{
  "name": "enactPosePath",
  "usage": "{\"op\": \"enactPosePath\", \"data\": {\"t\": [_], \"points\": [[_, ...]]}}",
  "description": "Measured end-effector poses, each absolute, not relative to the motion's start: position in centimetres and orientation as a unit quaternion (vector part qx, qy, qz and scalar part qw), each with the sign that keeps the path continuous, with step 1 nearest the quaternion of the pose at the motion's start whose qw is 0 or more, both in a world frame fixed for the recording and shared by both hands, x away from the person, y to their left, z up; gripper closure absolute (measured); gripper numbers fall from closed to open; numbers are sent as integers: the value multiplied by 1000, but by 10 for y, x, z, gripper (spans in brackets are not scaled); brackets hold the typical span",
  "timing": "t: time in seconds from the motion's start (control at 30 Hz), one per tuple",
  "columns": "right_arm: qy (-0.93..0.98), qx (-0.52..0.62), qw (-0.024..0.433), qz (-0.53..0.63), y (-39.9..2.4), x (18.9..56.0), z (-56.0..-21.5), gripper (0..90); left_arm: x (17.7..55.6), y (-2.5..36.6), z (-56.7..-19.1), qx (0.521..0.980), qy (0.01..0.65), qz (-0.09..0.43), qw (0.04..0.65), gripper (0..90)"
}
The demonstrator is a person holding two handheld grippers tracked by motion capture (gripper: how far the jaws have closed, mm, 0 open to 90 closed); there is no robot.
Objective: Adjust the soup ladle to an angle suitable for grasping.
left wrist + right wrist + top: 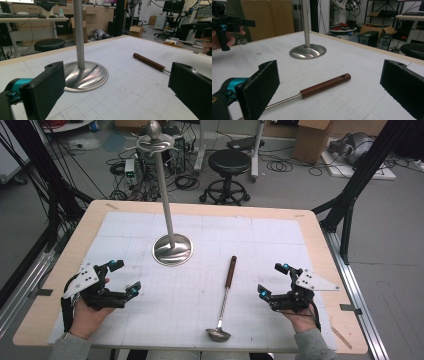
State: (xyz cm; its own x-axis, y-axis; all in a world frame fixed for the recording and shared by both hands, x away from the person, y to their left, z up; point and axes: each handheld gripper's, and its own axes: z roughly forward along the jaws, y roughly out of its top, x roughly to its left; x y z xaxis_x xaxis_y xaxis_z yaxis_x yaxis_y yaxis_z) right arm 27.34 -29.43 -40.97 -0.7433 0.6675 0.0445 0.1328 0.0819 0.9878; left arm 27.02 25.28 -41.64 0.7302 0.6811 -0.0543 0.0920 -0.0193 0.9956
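Observation:
A steel ladle [224, 297] with a brown wooden handle [325, 85] lies on the white mat, its bowl [218, 335] toward the near edge. A metal stand [172, 249] with a round base [86, 76] and a tall pole [305, 23] rises at the mat's middle. My left gripper [125, 278] rests open at the near left, jaws wide apart with nothing between them. At the near right my right gripper [274, 280] is open too, aimed across the ladle's handle, and holds nothing. Each gripper is held by a hand.
The wooden table [87, 227] carries a white gridded mat [280, 235]. Beyond the far edge stand a black stool [228, 167], cables and cardboard boxes [312, 140]. Black frame legs [357, 185] flank the table on both sides.

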Motion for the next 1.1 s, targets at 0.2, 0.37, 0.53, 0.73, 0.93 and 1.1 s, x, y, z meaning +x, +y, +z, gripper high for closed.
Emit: {"op": "enactPosePath", "data": {"t": [0.2,0.37,0.53,0.73,0.93,1.1], "points": [[703,283,217,615,-294,273,-410,14,270,253,-416,677,285,231,638,17],[710,280,211,610,-292,273,-410,19,270,253,-417,678,286,231,636,17],[719,271,198,609,-291,274,-410,140,270,252,-417,678,287,231,636,17],[728,251,185,610,-289,273,-409,329,270,252,-417,679,287,230,635,17],[733,245,163,613,-287,272,-407,557,271,252,-417,680,287,231,634,17],[739,230,161,612,-285,273,-406,758,271,252,-417,681,288,231,632,17]]}}
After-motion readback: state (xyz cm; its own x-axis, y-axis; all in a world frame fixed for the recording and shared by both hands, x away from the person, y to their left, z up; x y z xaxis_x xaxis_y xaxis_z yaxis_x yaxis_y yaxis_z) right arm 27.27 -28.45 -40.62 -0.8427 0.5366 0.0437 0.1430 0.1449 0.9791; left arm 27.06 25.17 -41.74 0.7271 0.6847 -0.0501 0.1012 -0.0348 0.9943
